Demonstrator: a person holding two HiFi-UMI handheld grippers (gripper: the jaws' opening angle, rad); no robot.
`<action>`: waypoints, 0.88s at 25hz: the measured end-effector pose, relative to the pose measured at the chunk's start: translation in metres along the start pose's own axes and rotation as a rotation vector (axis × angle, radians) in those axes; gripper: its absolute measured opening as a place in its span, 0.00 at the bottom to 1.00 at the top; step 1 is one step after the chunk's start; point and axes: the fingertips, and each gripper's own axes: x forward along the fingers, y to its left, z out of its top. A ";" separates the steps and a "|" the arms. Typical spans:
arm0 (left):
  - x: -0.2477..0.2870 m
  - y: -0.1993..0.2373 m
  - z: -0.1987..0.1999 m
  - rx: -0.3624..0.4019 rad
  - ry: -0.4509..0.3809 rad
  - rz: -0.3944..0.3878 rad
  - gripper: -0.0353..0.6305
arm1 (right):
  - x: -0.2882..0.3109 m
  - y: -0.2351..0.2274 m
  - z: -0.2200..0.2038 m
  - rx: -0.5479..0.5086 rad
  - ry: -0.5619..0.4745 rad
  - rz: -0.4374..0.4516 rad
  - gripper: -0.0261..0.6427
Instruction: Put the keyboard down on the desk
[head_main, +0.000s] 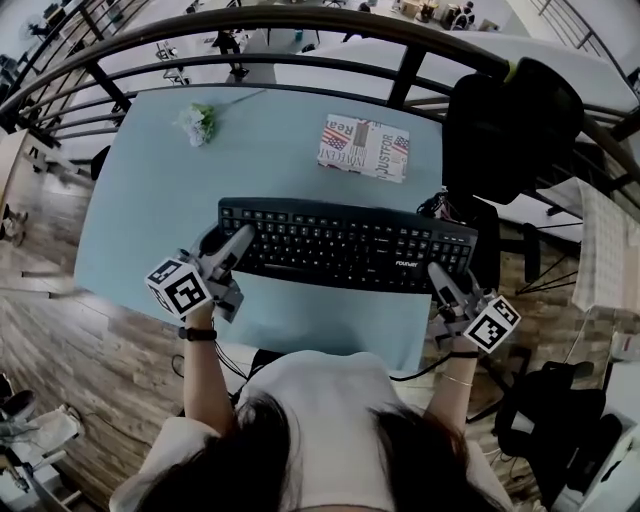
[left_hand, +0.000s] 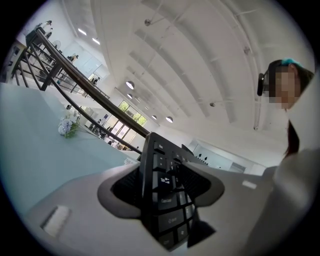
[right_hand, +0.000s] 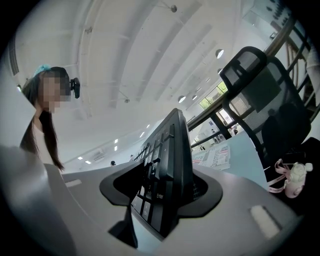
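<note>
**Set it down level**

Over the desk's (head_main: 150, 200) near half, toward its right edge, I hold the keyboard (head_main: 345, 243): left gripper (head_main: 238, 240) clamped on its left end, right gripper (head_main: 441, 273) on its right end. I should lower both ends evenly, then release.

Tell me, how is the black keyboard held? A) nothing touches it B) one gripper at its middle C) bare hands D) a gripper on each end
D: the left gripper clamps one end of the keyboard and the right gripper the other; each gripper view shows a keyboard end pinched between its jaws.
</note>
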 end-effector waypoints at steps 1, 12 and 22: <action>-0.001 0.002 0.000 -0.001 -0.001 0.005 0.46 | 0.002 0.000 0.000 0.003 0.004 0.002 0.32; 0.002 0.017 -0.008 -0.007 0.028 -0.014 0.46 | 0.003 -0.002 -0.015 0.019 0.004 -0.037 0.33; 0.008 0.027 -0.026 -0.052 0.068 -0.015 0.46 | 0.001 -0.014 -0.025 0.032 0.036 -0.079 0.34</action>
